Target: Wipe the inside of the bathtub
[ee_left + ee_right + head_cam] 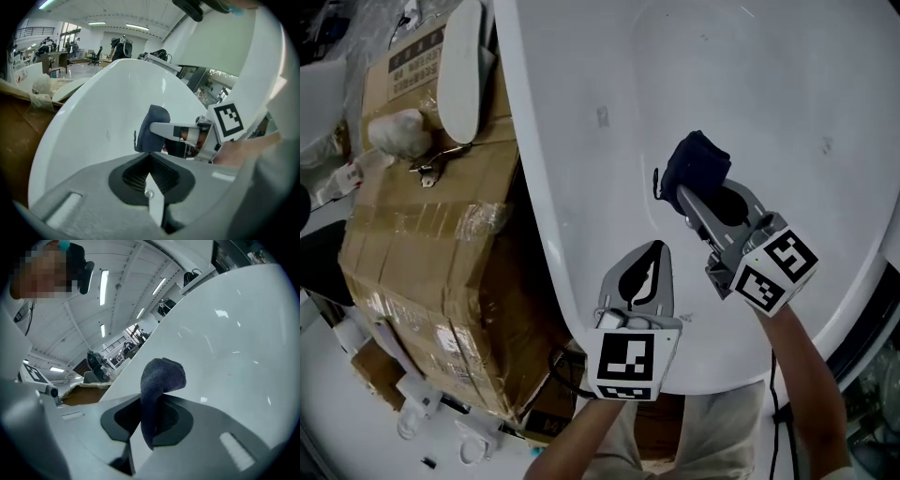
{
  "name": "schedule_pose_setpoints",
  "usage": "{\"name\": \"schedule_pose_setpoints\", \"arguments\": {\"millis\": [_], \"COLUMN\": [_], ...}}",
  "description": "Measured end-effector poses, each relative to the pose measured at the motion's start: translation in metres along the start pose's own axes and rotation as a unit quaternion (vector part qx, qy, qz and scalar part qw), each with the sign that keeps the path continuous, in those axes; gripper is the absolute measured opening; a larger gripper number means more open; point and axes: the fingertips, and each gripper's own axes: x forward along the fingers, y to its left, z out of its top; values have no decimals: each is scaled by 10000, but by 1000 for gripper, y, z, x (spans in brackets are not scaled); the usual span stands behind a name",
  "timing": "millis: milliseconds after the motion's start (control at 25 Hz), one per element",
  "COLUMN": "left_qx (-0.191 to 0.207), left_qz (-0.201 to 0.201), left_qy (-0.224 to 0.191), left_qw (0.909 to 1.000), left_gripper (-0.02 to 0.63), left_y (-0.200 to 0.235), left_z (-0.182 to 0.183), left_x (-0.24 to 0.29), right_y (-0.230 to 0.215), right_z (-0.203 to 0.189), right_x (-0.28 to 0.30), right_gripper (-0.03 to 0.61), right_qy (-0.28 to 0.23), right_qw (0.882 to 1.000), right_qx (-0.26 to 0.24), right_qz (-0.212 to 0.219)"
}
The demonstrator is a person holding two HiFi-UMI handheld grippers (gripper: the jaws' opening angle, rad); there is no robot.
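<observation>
Our right hand-held gripper (692, 195) has its jaws clamped on one dark blue cloth (696, 161). The cloth is a soft, nubby bundle that bulges past the jaw tips and sits against the inner wall of the single white bathtub (609, 103). We see a glossy, smooth tub with a few small marks. Our left hand-held gripper (650, 251), the second of two, has its jaws pressed together with nothing between them, at the tub's near rim. One taped cardboard box (431, 244) stands beside the tub.
</observation>
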Motion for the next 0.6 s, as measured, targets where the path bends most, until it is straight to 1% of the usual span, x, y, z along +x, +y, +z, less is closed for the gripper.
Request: {"name": "schedule_pose_setpoints", "arguments": {"millis": [120,240,400,600], "left_qx": [38,56,-4,-120], "left_qz": [-11,34,73,-21], "left_qy": [24,-19,36,198], "left_qw": [10000,10000,10000,9997], "left_gripper": [-2,-2,-2,-2], "left_y": [6,14,21,28], "left_z": [-11,-14,-24,-40], "left_x": [17,34,51,77], "right_y": [-17,-34,-50,-70], "right_z": [-15,-21,-35,-54], "right_x": [16,28,41,59], "right_gripper": [49,49,49,49], "right_qy": [26,5,82,202], "right_qw": [9999,9998,9995,9991], "right_qx": [127,204,303,364], "right_qz": [48,30,8,98]}}
